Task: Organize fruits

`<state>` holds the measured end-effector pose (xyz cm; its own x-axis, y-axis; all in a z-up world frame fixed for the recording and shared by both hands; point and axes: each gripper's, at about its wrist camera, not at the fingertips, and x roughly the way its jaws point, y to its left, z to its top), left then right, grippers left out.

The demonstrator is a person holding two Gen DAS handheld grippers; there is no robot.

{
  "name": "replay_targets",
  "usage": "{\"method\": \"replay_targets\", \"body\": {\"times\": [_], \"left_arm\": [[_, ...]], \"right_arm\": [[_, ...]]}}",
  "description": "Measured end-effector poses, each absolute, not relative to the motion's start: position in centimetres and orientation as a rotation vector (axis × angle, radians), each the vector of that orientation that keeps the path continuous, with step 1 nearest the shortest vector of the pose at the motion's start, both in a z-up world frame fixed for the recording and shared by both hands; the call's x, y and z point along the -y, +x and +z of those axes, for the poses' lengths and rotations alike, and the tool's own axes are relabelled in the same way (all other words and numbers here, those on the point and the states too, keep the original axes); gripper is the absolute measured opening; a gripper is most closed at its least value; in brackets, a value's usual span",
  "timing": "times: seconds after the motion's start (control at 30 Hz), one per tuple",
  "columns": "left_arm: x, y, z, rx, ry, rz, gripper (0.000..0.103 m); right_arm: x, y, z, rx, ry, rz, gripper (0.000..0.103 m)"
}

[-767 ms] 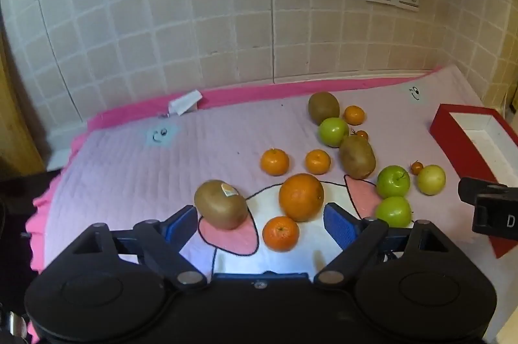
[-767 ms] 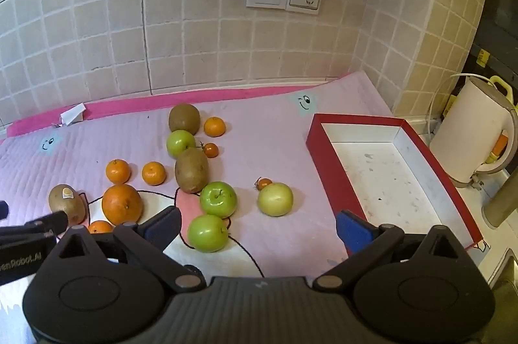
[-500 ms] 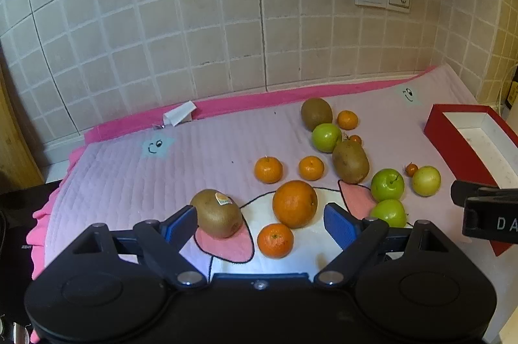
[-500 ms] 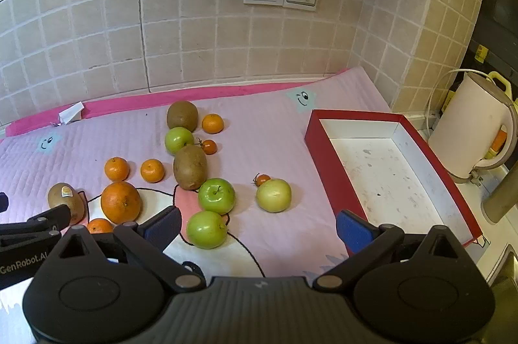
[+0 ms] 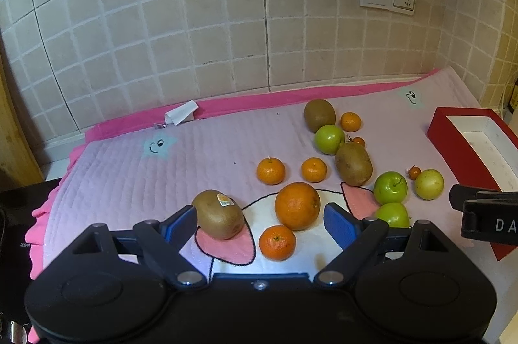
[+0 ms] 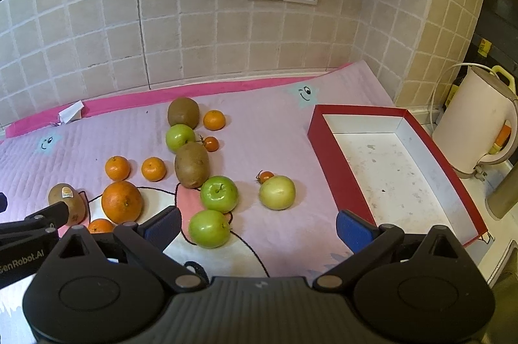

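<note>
A: Right, fruit all over the pink quilted mat (image 6: 275, 123), none of it boxed. The big orange (image 5: 297, 205) sits low centre in the left wrist view, smooth and round, with a small mandarin (image 5: 277, 242) just below it.

B: And the stickered kiwi (image 5: 221, 213) lies beside the left gripper's (image 5: 260, 222) left pad, brown and fuzzy. Jaws spread wide, gripping nothing.

A: Over to the right wrist view: right gripper (image 6: 259, 227) also spread wide and empty, tilted down at the mat. A shiny green apple (image 6: 209, 228) lies low centre, just right of its left pad, another green apple (image 6: 219, 193) just above it.

B: A paler yellow-green apple (image 6: 277, 192) to the right, a cherry tomato (image 6: 266, 176) touching its upper left.

A: The red tray (image 6: 330, 162) with a white floor fills the right side, apart from the fruit. White kettle (image 6: 476, 130) at the far right edge.
</note>
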<state>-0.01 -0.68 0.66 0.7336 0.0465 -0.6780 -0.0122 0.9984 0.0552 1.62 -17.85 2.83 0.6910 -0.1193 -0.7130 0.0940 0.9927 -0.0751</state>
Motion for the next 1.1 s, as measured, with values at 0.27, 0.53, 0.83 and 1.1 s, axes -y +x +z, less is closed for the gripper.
{"method": "replay_targets", "body": {"times": [0.27, 0.53, 0.83, 1.1], "left_arm": [[0.6, 0.1, 0.1, -0.757, 0.045, 0.031, 0.101], [0.7, -0.1, -0.3, -0.771, 0.037, 0.023, 0.101], [0.4, 0.4, -1.0, -0.818, 0.019, 0.010, 0.101], [0.0, 0.2, -0.9, -0.810, 0.017, 0.015, 0.101]], "right_arm": [[17.6, 1.6, 2.7, -0.806, -0.037, -0.119, 0.103], [17.5, 1.6, 2.8, -0.811, -0.035, -0.120, 0.103], [17.6, 1.4, 2.7, -0.819, -0.030, -0.131, 0.103], [17.4, 1.4, 2.7, -0.822, -0.022, -0.124, 0.103]]}}
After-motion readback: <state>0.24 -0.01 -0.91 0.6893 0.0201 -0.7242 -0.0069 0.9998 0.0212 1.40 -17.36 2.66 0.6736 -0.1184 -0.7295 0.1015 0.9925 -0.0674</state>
